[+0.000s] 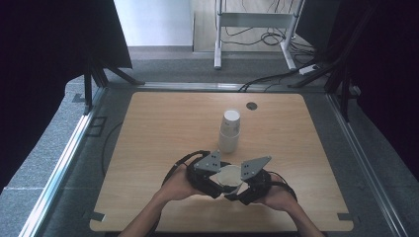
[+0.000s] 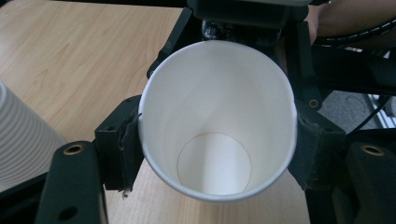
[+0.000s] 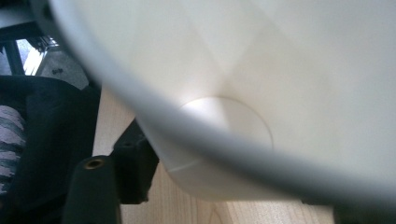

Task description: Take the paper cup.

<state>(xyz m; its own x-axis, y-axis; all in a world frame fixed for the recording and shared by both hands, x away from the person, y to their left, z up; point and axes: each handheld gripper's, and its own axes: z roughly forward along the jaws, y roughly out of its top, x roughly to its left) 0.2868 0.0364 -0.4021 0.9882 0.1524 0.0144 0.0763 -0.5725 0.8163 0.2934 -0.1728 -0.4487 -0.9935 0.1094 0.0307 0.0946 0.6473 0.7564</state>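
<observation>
Fingers of the left gripper point(image 2: 212, 154) are clamped on the wall of a white paper cup point(image 2: 217, 116), one black pad on each side of it just below the rim, so that the left gripper view looks straight down the open mouth to the round bottom. That two-sided pinch seems meant to keep the thin wall from slipping while the cup is handed over or pulled free. Whether the right gripper point(image 1: 245, 189) has its fingers pressed on the cup or only close about it cannot be told: the right gripper view is taken up by the blurred rim and the inside of the cup, with a single dark finger point(image 3: 135, 163) beside the outer wall near the base. From the high view the cup point(image 1: 229, 175) sits between the two grippers point(image 1: 213, 180), held low over the near middle of the pale wooden tabletop point(image 1: 148, 148), with both hands meeting around it. A stack of white paper cups point(image 1: 230, 131) stands upright a little farther back, apart from the held one; its ribbed side also shows at the edge of the left gripper view point(image 2: 23, 140). Judging by that nearness, the single cup likely belongs to the stack, either taken off it or bound for it
</observation>
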